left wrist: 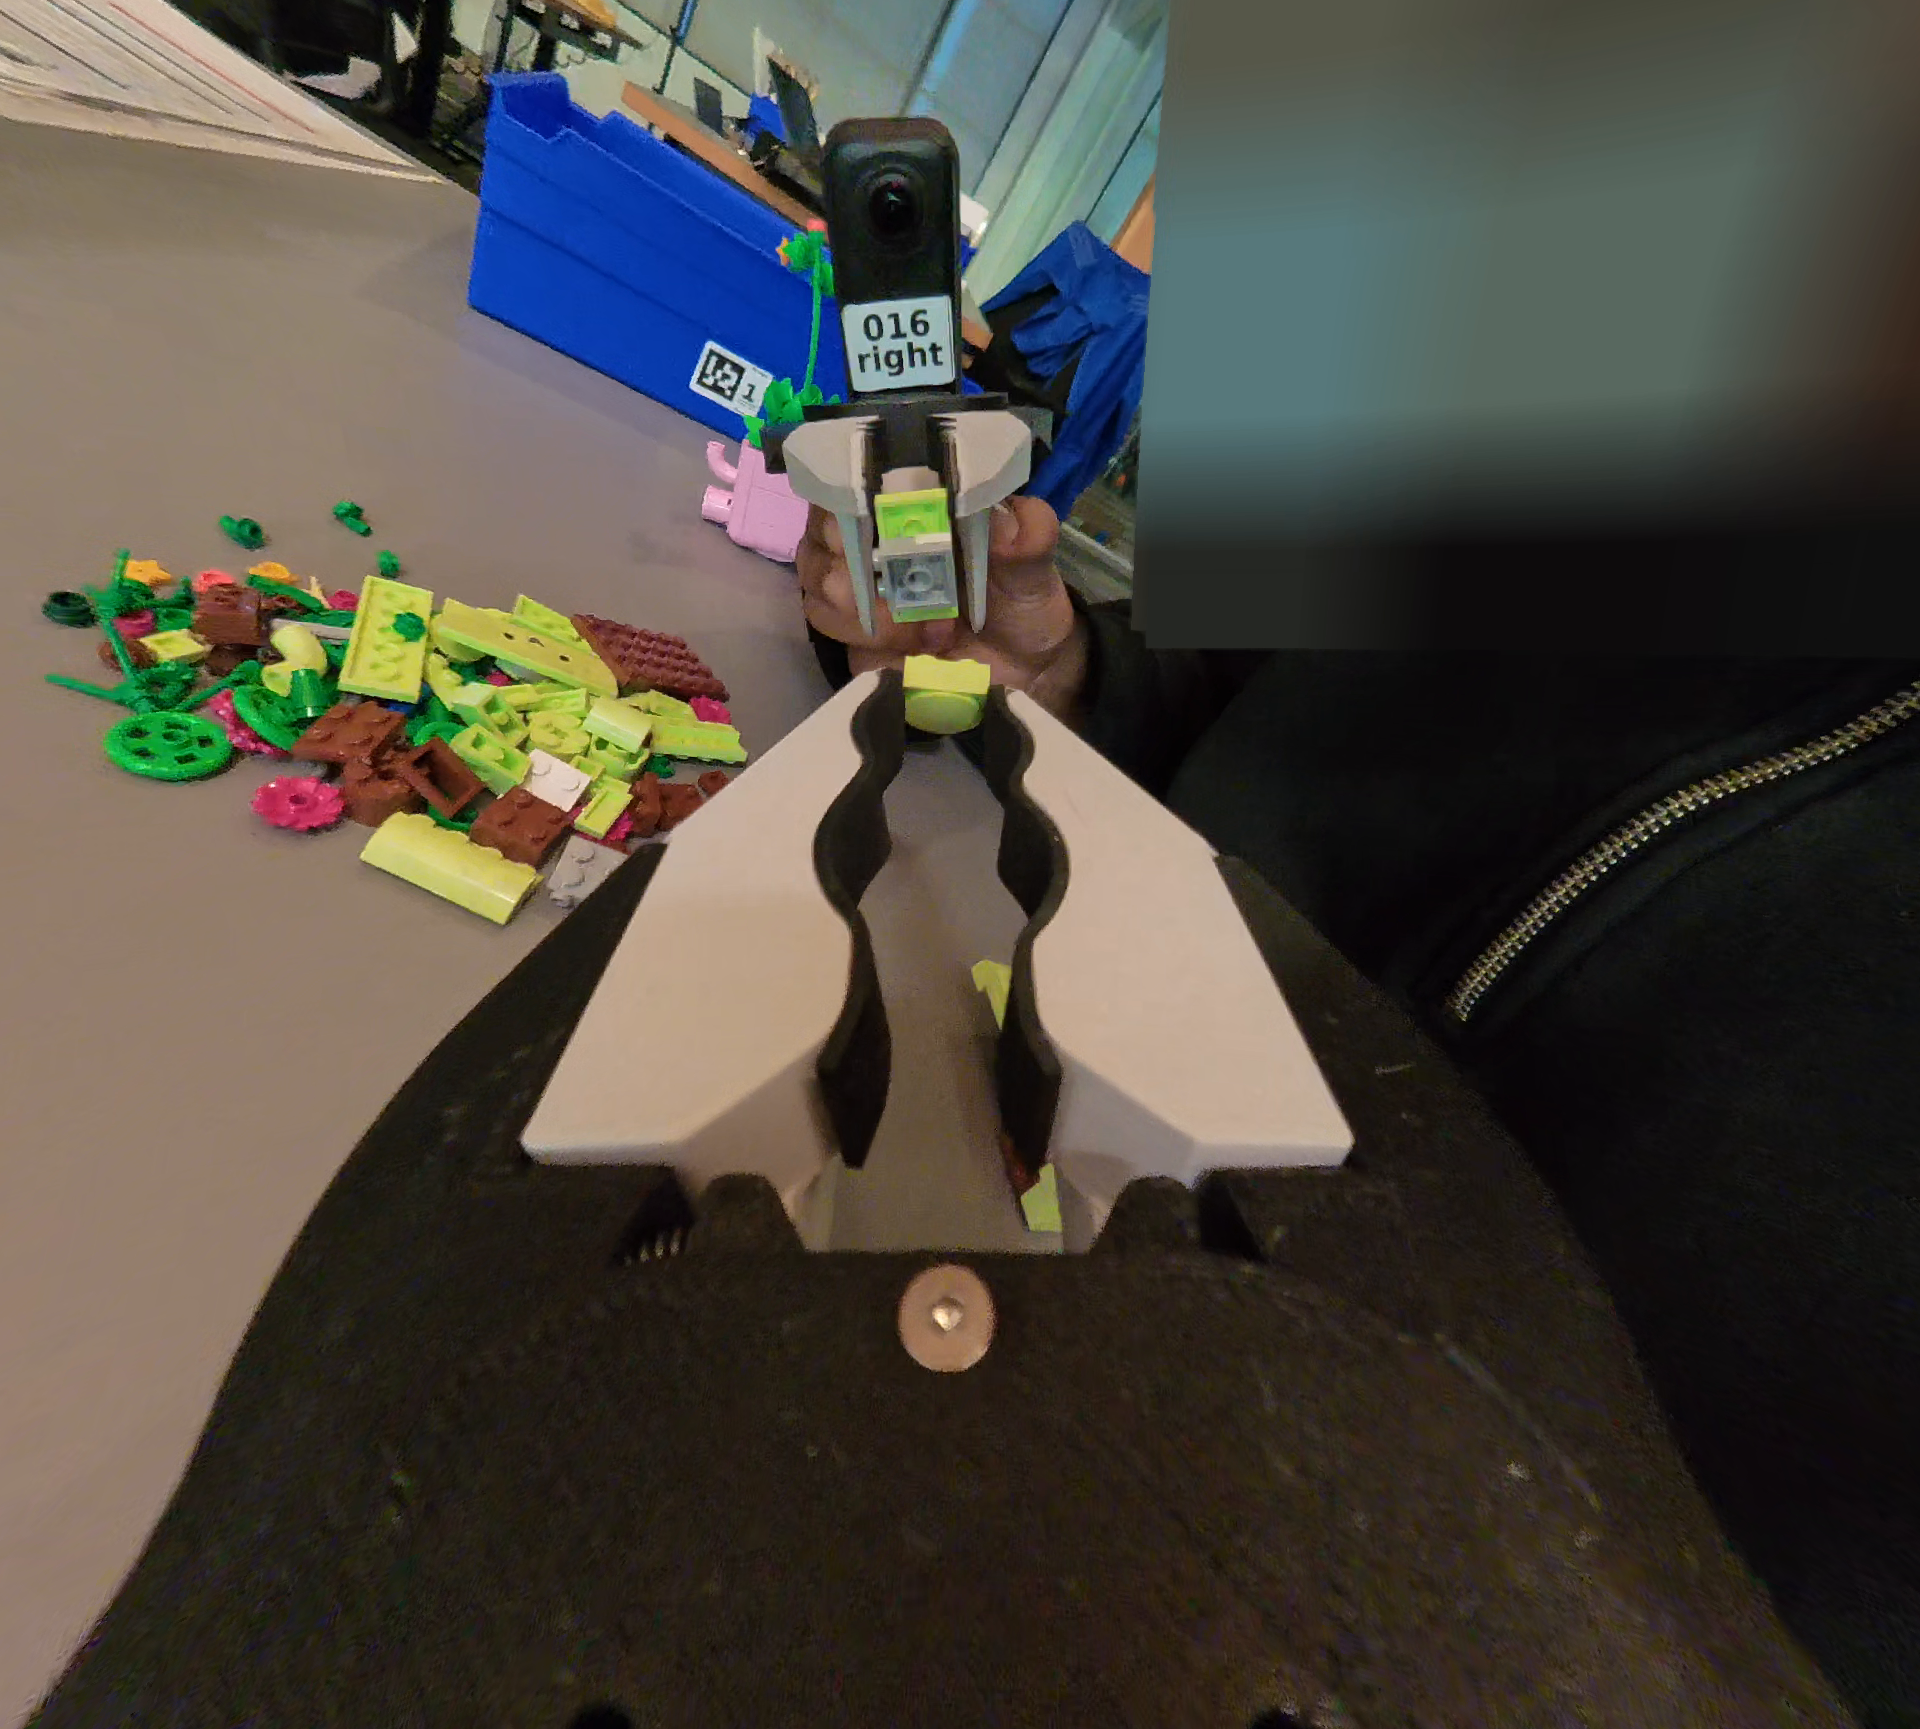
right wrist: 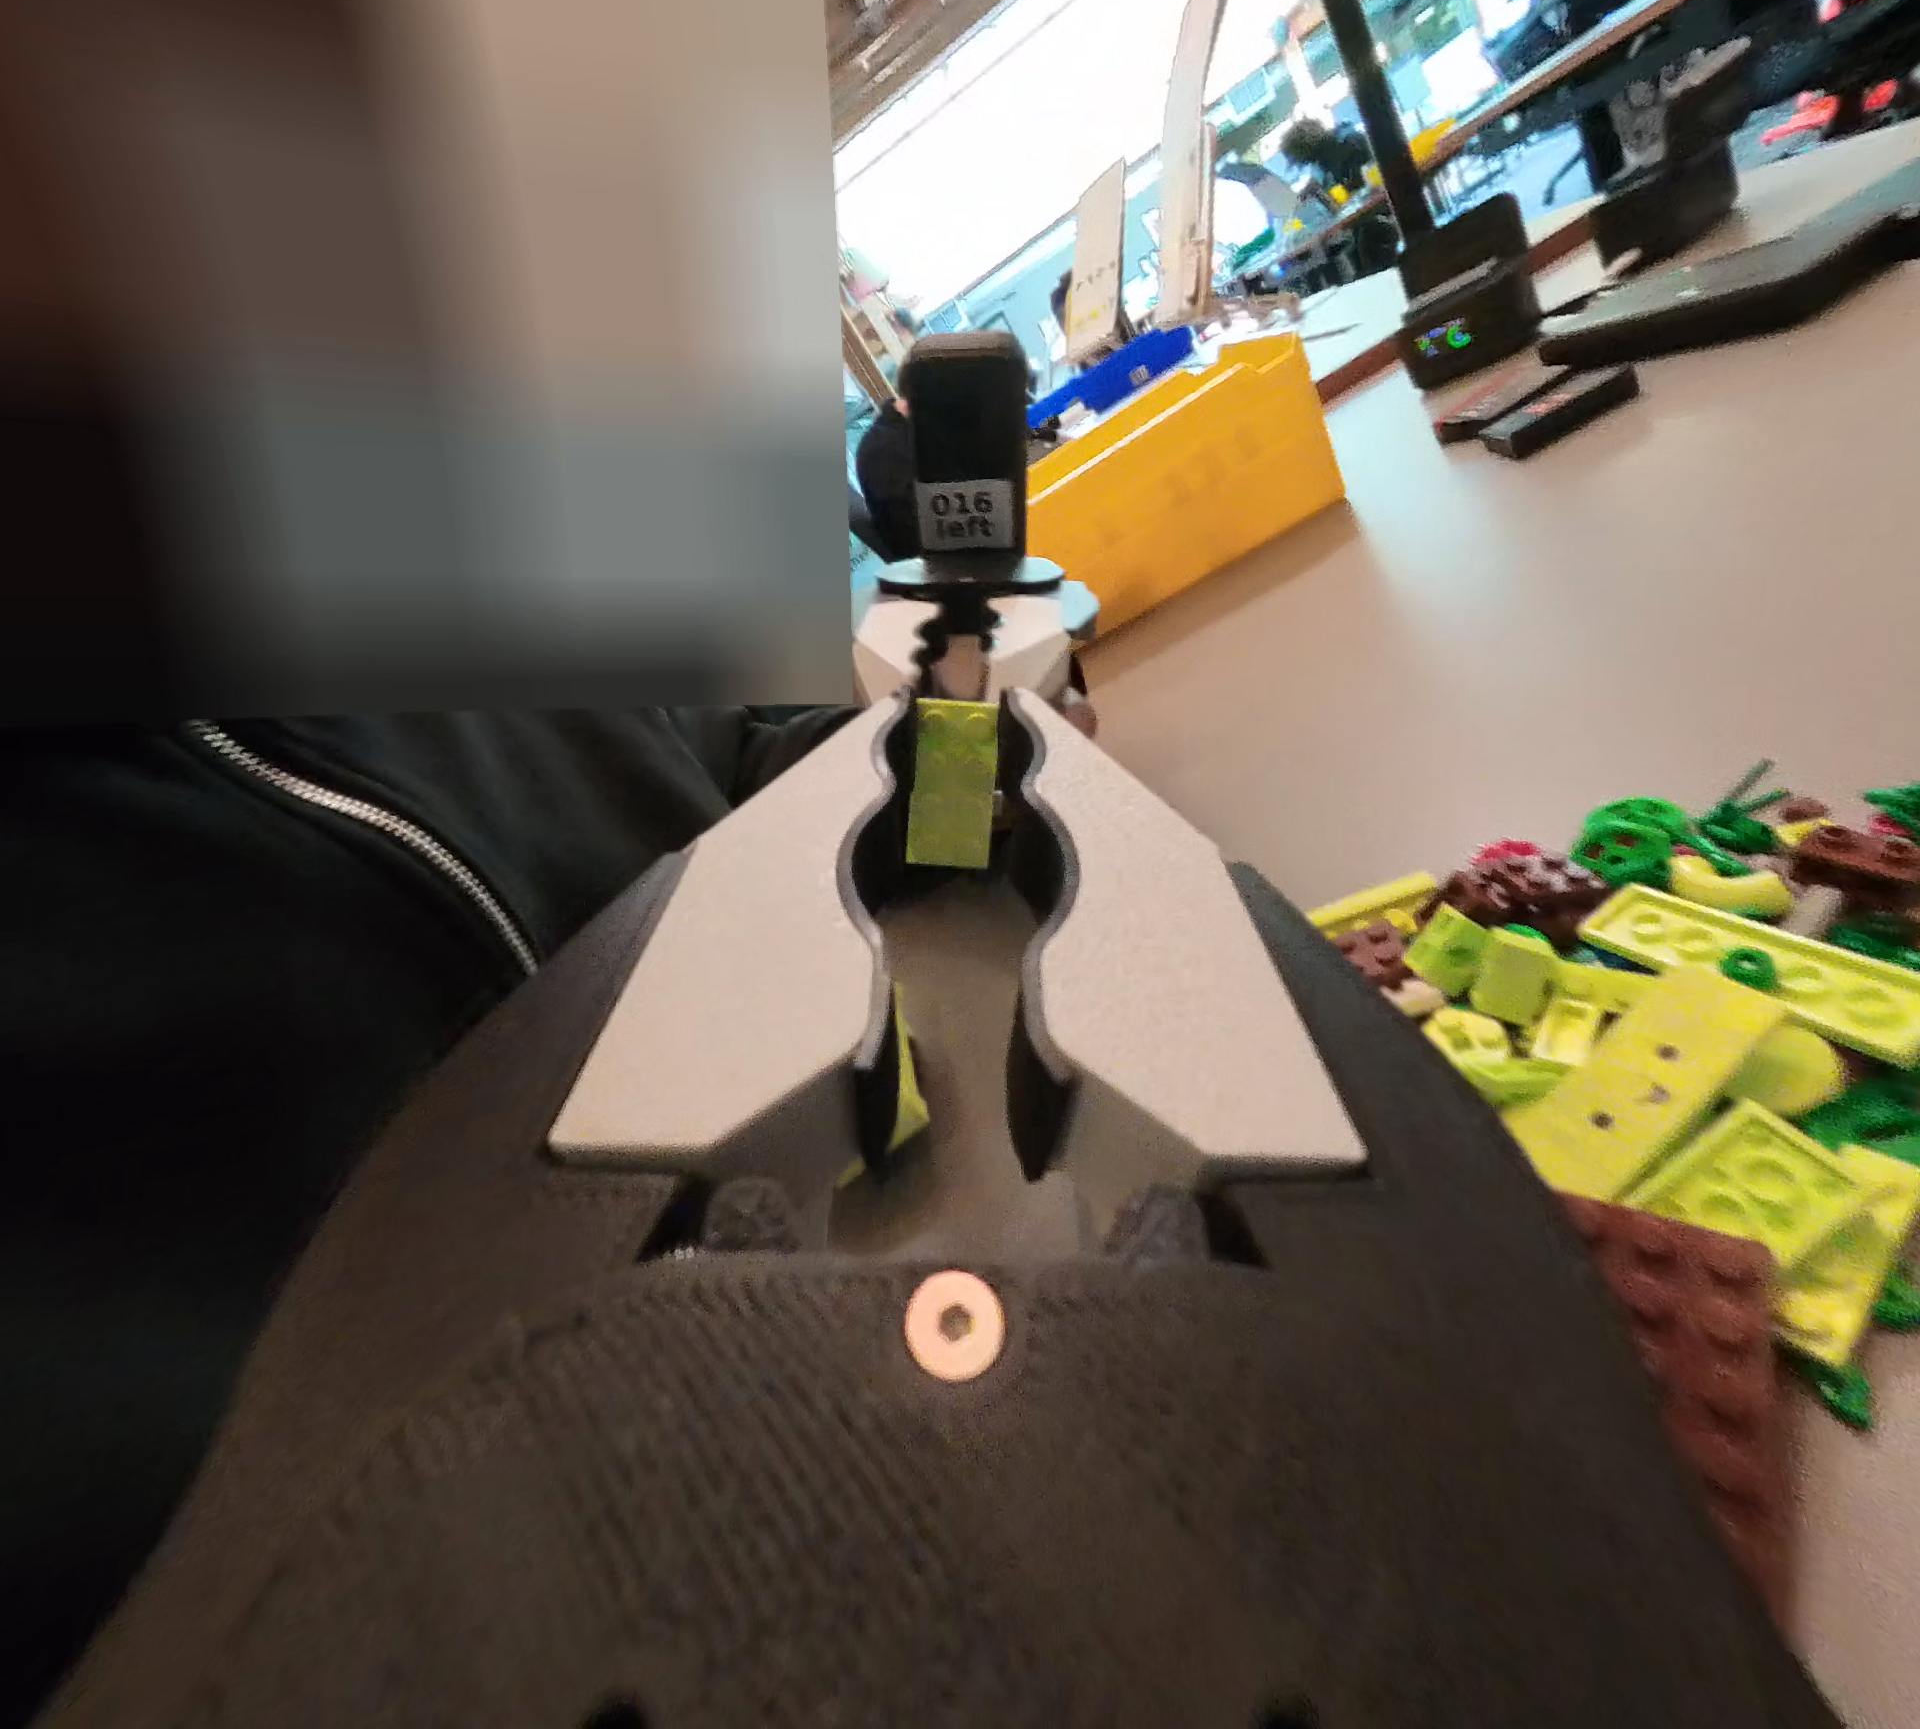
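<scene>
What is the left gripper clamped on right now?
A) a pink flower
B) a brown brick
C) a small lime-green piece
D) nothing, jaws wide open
C: in the left wrist view the left gripper pinches a small lime-green piece at its fingertips, facing the right gripper, which holds a lime-green and grey brick assembly.

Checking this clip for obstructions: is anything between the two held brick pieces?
Nothing visible: left gripper pinches a small lime piece, right gripper holds a lime-and-grey brick stack, with open air between, above the table.
</scene>
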Demonstrator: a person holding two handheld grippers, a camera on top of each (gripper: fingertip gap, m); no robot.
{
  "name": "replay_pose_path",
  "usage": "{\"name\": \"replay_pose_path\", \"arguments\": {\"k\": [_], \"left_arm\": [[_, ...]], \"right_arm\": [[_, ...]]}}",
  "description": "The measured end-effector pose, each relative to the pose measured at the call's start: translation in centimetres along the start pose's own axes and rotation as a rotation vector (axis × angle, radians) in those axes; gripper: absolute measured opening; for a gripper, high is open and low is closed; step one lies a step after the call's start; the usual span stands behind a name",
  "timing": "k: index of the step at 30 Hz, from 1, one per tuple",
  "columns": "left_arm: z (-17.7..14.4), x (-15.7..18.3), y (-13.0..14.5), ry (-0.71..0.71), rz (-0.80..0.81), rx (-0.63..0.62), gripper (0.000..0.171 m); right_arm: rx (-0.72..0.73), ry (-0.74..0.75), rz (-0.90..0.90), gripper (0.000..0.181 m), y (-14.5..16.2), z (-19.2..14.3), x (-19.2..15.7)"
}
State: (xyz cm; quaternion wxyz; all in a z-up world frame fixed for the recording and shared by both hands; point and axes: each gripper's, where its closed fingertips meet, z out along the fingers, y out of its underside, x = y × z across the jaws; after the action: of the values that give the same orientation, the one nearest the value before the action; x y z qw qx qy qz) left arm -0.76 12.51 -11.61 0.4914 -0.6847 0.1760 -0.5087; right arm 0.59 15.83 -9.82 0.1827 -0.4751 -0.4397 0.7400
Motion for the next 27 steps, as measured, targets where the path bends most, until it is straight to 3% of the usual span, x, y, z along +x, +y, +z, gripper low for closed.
{"name": "replay_pose_path", "arguments": {"k": [7, 15, 23, 27], "left_arm": [[0.2, -0.5, 0.4, -0.014, 0.000, -0.018, 0.013], [0.5, -2.4, 3.6, -0.143, 0.050, -0.237, 0.013], [0.4, -3.7, 6.8, -0.263, 0.117, -0.469, 0.013], [0.3, -4.0, 7.1, -0.287, 0.112, -0.490, 0.029]], "right_arm": [[0.007, 0.003, 0.057, 0.014, -0.1, 0.1, 0.5], [-0.010, -0.033, 0.134, 0.013, 0.5, 0.5, 0.6], [-0.110, 0.024, 0.082, 0.014, 2.2, 1.3, 1.1], [-0.119, 0.013, 0.098, 0.013, 2.4, 1.6, 0.9]]}}
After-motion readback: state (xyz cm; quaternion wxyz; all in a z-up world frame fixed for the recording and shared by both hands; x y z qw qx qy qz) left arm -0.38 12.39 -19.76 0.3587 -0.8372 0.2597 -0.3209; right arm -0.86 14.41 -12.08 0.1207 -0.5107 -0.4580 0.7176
